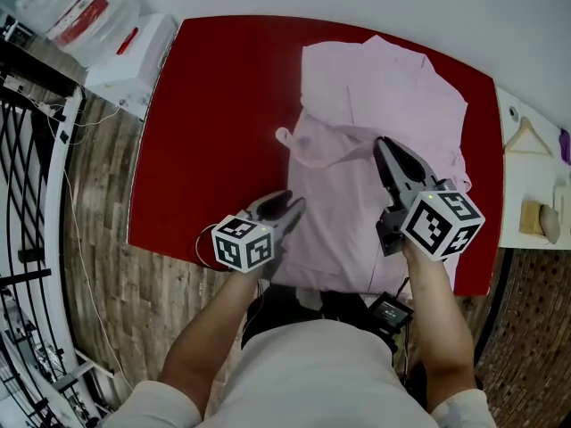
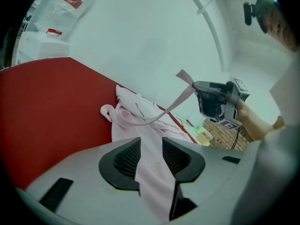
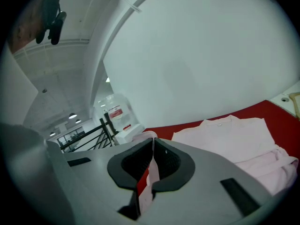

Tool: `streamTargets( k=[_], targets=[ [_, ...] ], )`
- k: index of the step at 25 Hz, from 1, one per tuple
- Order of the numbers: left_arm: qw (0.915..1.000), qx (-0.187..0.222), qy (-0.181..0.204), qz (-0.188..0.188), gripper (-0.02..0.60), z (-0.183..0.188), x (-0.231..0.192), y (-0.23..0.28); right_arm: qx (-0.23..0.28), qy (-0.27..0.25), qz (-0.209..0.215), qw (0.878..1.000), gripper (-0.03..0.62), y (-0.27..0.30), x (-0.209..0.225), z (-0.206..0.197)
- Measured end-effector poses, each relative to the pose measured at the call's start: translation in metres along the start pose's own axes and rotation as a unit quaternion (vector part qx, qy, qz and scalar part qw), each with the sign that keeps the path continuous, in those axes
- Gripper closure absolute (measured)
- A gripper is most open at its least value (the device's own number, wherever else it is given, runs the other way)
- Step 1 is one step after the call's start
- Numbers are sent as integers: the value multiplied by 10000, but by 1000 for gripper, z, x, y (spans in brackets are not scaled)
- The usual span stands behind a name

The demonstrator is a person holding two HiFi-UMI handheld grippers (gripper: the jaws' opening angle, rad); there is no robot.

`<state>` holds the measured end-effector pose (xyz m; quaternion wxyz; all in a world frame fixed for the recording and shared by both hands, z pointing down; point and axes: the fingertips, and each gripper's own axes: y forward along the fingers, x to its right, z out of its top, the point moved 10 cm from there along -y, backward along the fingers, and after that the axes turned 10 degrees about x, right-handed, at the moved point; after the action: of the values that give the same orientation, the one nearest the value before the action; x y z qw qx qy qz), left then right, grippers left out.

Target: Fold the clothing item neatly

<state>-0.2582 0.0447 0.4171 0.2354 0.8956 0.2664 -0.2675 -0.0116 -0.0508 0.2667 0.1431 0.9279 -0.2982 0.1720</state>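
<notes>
- Thin woven fabric, matt, softly creased: the pale pink cloth shirt [image 1: 375,96].
- Smooth, even, matt surface: the red rectangular table top [image 1: 223,96].
- Moulded grey plastic shells, smooth with a dull sheen: the left gripper [image 1: 293,207] and the right gripper [image 1: 384,145].
- Ribbed, rubber-like, matt: the black jaw pads [image 2: 126,158].
- Plank pattern with visible wood grain, low sheen: the brown floor [image 1: 98,212].
- Painted metal, slightly glossy: the black bar railing [image 1: 27,150].
- Pale bare wood: the triangular clothes hanger [image 1: 528,136].
</notes>
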Motion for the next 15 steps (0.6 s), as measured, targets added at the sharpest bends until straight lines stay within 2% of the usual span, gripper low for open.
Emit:
streamTargets(
  k=[9,15],
  targets=[
    [9998,-180,97,-42,457,-6,18,14,311,444,-1048,9930,571,-41,88,16],
    [9995,-262,154,-24,457,-9,30,21,356,1084,-1670,9793,571,-61,149,11]
  ],
)
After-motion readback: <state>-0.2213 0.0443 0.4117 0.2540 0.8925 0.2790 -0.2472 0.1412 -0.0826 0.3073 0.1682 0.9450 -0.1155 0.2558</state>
